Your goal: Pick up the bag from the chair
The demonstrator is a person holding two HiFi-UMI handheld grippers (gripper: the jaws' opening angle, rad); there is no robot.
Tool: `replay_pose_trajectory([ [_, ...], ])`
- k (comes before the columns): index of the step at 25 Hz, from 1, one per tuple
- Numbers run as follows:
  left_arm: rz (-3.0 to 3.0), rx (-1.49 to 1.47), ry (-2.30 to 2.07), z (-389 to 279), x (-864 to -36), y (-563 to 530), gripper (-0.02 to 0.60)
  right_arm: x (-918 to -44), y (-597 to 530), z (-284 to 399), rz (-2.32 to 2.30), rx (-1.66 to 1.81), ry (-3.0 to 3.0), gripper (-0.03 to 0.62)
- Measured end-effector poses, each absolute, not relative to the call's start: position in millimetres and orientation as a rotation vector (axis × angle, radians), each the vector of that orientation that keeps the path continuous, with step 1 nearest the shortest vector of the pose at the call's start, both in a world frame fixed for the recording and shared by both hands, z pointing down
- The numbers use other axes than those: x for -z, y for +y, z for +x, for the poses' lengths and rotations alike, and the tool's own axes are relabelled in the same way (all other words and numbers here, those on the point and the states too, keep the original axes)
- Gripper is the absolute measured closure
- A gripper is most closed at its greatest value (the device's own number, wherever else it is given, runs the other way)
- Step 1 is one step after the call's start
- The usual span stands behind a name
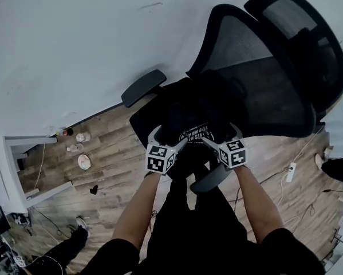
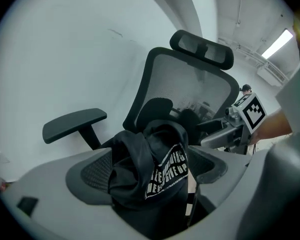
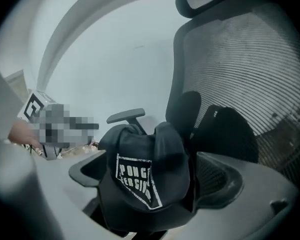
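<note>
Seen from above, a crumpled black bag [image 1: 195, 133] with white lettering lies on the seat of a black mesh office chair [image 1: 263, 85], whose back rises toward 1 o'clock. The left gripper [image 1: 177, 141] meets it from 8 o'clock and the right gripper [image 1: 213, 140] from 4 o'clock, each with jaws pressed onto bunched fabric. The bag looks limp, its contents hidden; the slack cloth could slip from the pads, or uneven pulling could snag it on the armrest [image 1: 144, 87] at 10 o'clock.
</note>
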State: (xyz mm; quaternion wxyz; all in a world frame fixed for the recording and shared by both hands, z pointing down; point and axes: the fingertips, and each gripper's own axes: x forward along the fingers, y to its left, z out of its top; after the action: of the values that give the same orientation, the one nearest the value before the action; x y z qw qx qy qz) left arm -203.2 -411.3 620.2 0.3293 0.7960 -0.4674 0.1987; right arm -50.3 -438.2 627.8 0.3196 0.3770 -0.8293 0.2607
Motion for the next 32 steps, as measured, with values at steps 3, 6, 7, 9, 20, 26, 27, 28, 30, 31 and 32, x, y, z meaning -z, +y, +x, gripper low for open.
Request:
replay_pose_trajectory([
  [3,2.062,-0.564,-1.191,-200,-639,-420,0.118,-645,-455,-50,0.963,-0.722,-2.171,0.075],
  [6,2.044,-0.563,-1.170,-199,-650,-430,0.118,-659,-472,-54,0.917,-0.745,-2.179,0.075],
  [7,2.033,-0.561,-1.164,-199,-655,-432,0.118,-665,-475,-56,0.893,-0.754,-2.180,0.075],
  [9,2.000,-0.554,-1.154,-199,-665,-434,0.118,-675,-477,-59,0.849,-0.767,-2.179,0.075],
  [20,1.951,-0.554,-1.095,-184,-700,-452,0.126,-713,-482,-73,0.695,-0.792,-2.164,0.080],
  [26,1.956,-0.588,-1.140,-181,-703,-453,0.317,-714,-482,-66,0.671,-0.756,-2.167,0.288],
  [27,1.961,-0.592,-1.137,-179,-702,-454,0.335,-714,-482,-66,0.662,-0.754,-2.166,0.312],
  [28,1.968,-0.597,-1.136,-178,-702,-454,0.355,-715,-481,-66,0.654,-0.751,-2.166,0.330],
  [30,1.976,-0.607,-1.139,-176,-702,-453,0.387,-717,-481,-66,0.644,-0.743,-2.163,0.368],
  [31,1.976,-0.606,-1.142,-176,-702,-453,0.402,-717,-481,-66,0.643,-0.740,-2.163,0.384],
  [32,1.975,-0.601,-1.144,-176,-702,-453,0.412,-717,-481,-67,0.643,-0.739,-2.163,0.401],
])
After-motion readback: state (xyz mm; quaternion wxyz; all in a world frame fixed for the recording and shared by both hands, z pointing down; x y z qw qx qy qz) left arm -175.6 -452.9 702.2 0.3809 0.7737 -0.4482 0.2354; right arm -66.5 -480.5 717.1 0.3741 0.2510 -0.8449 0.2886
